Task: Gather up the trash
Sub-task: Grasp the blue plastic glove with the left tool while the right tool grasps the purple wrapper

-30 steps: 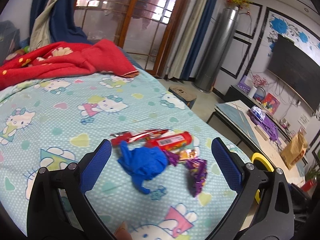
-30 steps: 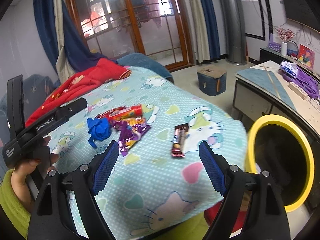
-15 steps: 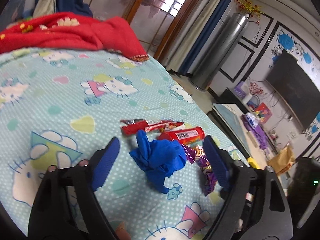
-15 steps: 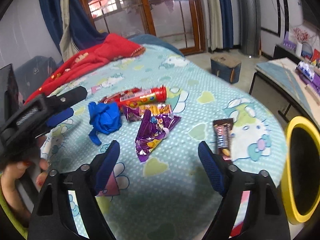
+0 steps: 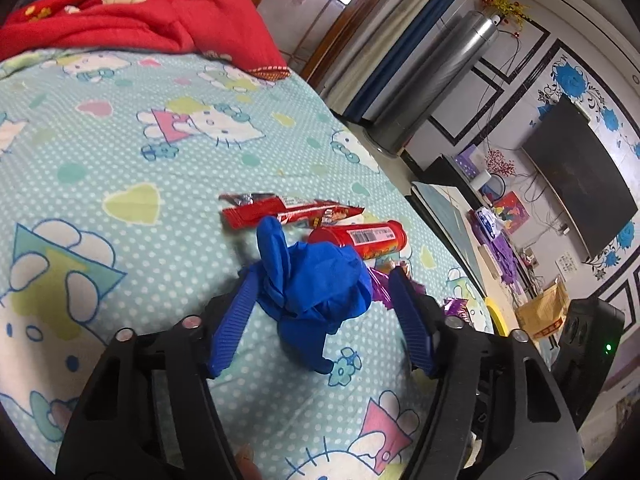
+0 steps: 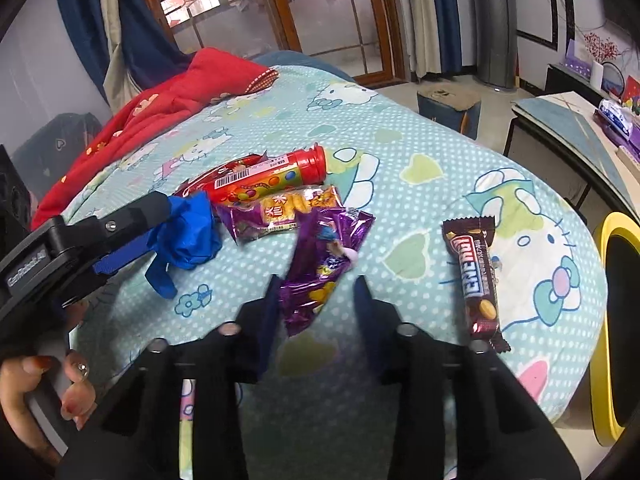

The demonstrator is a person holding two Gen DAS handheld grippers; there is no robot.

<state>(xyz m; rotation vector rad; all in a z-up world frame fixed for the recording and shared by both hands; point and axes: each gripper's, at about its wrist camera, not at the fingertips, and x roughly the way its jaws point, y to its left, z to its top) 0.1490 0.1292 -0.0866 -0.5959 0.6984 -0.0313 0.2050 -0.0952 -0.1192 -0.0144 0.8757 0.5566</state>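
Trash lies on the Hello Kitty bedsheet [image 5: 120,152]. A crumpled blue glove [image 5: 316,284] sits between the fingers of my left gripper [image 5: 324,280], which is open around it; the glove also shows in the right wrist view [image 6: 184,232]. Behind it lie a red wrapper [image 5: 288,212] and a red candy tube [image 5: 360,238]. My right gripper [image 6: 316,292] is open around the near end of a purple wrapper [image 6: 320,256]. A yellow-purple snack packet [image 6: 280,212] and a brown chocolate bar [image 6: 478,272] lie nearby.
A yellow-rimmed bin [image 6: 616,320] stands off the bed's right edge. A red blanket [image 5: 132,20] is bunched at the far end of the bed. A low table [image 6: 572,128] and a small stool [image 6: 448,104] stand beyond the bed.
Both grippers moved forward and down to the trash and narrowed: the left now straddles the blue glove, the right straddles the purple wrapper.
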